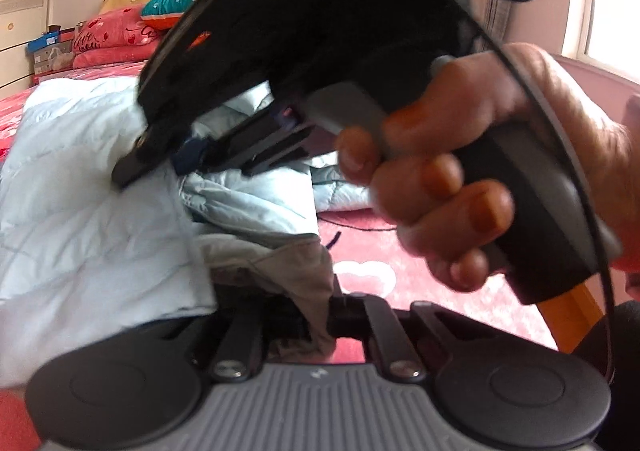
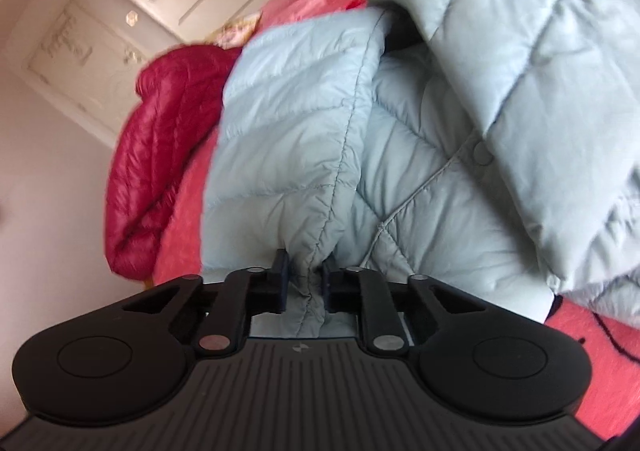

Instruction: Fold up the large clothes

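Right wrist view: the right gripper [image 2: 305, 277] is clenched on a seam of the pale blue down jacket [image 2: 400, 131], whose bulk is piled ahead on the pink bedspread [image 2: 180, 219]; the left gripper [image 1: 316, 315] is clamped on its grey lining.

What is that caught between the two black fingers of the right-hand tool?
A pinched seam fold of the pale blue puffer jacket fills the right gripper, seen in the right wrist view.

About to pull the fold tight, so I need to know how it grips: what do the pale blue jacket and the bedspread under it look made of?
Pale blue jacket: quilted puffer, smooth, faintly shiny shell, probably nylon or polyester; stitched channels, puffy fill. Bedspread: pink, fuzzy-looking, likely fleece or plush; blur leaves that open.
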